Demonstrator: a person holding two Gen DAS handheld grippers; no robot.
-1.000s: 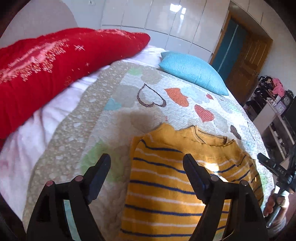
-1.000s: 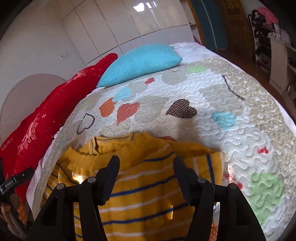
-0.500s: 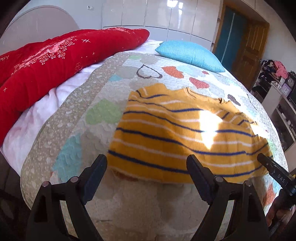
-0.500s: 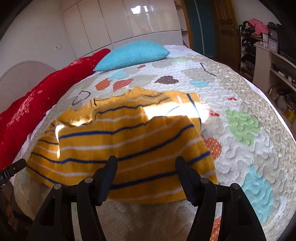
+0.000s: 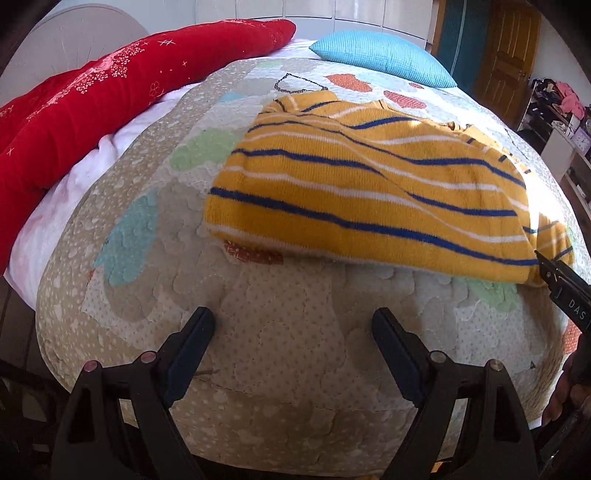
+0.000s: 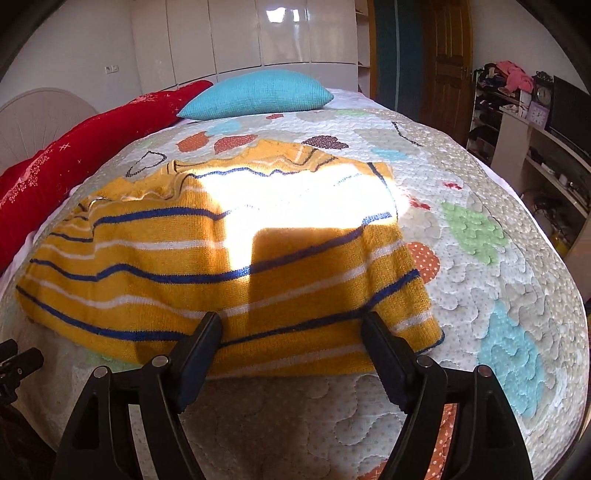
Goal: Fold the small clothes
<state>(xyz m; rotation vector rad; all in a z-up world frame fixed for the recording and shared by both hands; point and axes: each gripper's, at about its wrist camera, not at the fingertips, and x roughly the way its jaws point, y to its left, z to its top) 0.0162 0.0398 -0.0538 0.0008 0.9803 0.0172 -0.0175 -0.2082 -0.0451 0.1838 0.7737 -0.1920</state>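
Note:
A small yellow sweater [image 5: 369, 184] with blue and white stripes lies folded on the heart-patterned quilt [image 5: 277, 354]; it also shows in the right wrist view [image 6: 221, 266]. My left gripper [image 5: 293, 325] is open and empty, held back near the bed's front edge, apart from the sweater. My right gripper [image 6: 291, 325] is open and empty, its fingertips just over the sweater's near hem. The right gripper's finger [image 5: 561, 288] shows at the right edge of the left wrist view.
A red blanket [image 5: 92, 96] lies along the left side of the bed. A blue pillow [image 6: 258, 96] sits at the far end. Shelves with clutter [image 6: 517, 110] and a wooden door [image 6: 447, 55] stand to the right. A white wardrobe [image 6: 240, 33] is behind.
Both grippers have drawn back toward the bed's front edge and away from the sweater. The sweater stays where it was, folded on the quilt.

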